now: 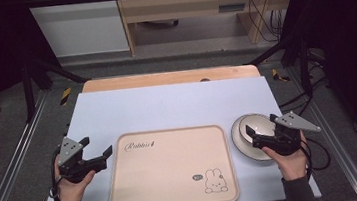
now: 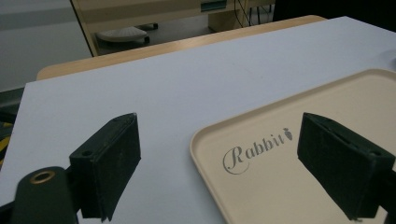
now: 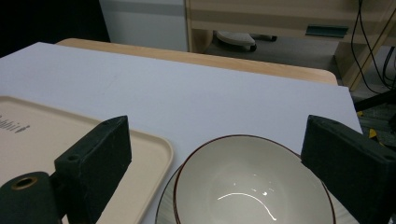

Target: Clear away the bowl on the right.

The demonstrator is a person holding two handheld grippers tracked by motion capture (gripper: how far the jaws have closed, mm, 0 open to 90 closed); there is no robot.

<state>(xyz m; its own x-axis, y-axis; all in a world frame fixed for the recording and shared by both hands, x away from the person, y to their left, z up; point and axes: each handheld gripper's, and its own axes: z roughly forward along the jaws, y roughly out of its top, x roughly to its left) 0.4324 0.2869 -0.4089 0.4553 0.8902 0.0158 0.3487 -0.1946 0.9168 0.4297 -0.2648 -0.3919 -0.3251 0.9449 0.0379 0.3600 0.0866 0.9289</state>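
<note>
A: Left gripper point(image 1: 97, 150) at nine o'clock of tray point(image 1: 171, 167), jaws spread, empty, just off the tray's left edge.
B: Tray mid-table, long axis nine to three?
A: Yes. Bowl point(image 1: 256, 126) on plate point(image 1: 238, 142) at three o'clock, just beside the tray.
B: Right gripper point(image 1: 261, 131)?
A: Spread wide, empty, hovering over the bowl; bowl at twelve between the jaws. Nearer hand by far, probably lifting next.

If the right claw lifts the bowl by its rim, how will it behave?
The bowl looks glazed, probably rigid, slippery and breakable. It sits on a plate, which may shift when the bowl is lifted.
</note>
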